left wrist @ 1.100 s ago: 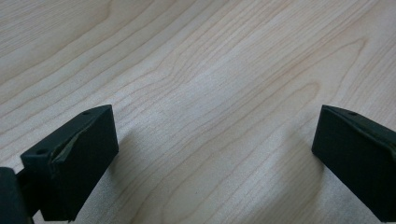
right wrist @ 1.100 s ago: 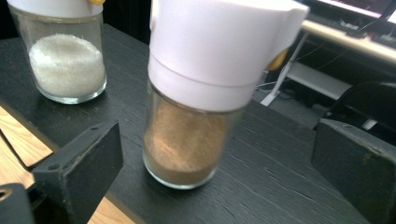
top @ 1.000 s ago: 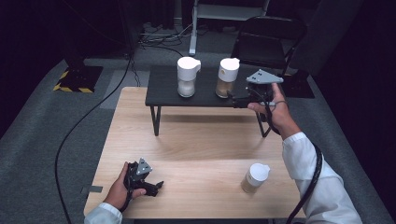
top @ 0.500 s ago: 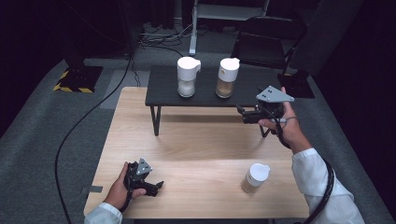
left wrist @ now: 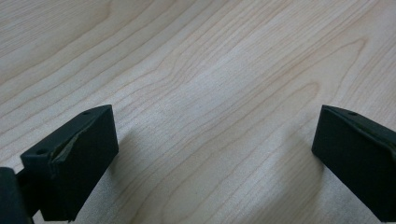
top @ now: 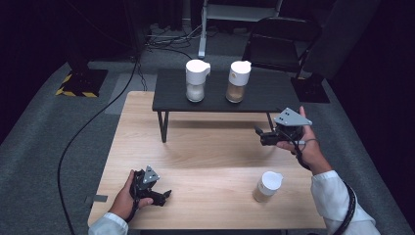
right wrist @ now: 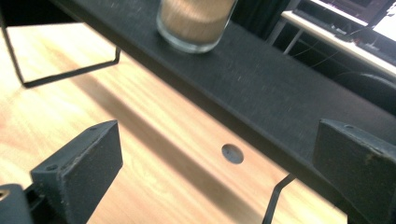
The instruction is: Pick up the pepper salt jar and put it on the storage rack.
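On the black raised shelf stand two white-lidded glass jars: one with white filling and one with brown filling. A third lidded jar sits on the wooden table at the front right. My right gripper hovers open in front of the shelf's right end, with nothing in it. In the right gripper view the right gripper faces the shelf edge, with the brown jar above. My left gripper rests on the table at the front left. Its jaws are spread wide over bare wood.
The shelf stands on thin black legs at the table's far side. A black chair and cables are on the grey floor beyond. The table's front edge is close to both hands.
My right gripper has drawn back from the brown jar on the shelf, moving down and toward the person. The left gripper has stayed where it was.
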A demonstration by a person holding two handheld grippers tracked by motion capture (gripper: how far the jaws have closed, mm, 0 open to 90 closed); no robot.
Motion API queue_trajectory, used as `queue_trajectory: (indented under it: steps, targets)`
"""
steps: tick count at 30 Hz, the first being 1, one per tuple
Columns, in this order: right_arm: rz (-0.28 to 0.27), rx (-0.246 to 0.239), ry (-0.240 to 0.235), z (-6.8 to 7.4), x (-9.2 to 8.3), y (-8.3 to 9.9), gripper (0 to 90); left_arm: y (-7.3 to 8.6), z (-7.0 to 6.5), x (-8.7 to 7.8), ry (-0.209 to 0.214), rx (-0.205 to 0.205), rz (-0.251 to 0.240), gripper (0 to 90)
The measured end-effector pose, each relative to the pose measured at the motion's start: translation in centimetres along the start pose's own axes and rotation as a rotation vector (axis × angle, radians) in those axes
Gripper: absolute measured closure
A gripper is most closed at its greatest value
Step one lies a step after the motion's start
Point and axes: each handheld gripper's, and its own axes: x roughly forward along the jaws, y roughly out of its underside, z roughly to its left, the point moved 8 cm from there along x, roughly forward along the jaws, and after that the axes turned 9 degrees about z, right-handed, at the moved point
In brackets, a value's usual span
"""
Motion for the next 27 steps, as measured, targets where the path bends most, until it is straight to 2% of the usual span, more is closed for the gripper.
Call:
queue_trajectory:
  steps: [14, 27]
  targets:
    - [0.037, 0.008, 0.012, 0.6, -0.2, 3.1, 1.5, 0.0, 0.0, 0.0, 0.000, 0.000, 0.000, 0.0]
    - [0.093, 0.073, 0.025, 0.5, -0.1, 6.9, 1.5, 0.0, 0.0, 0.0, 0.000, 0.000, 0.000, 0.0]
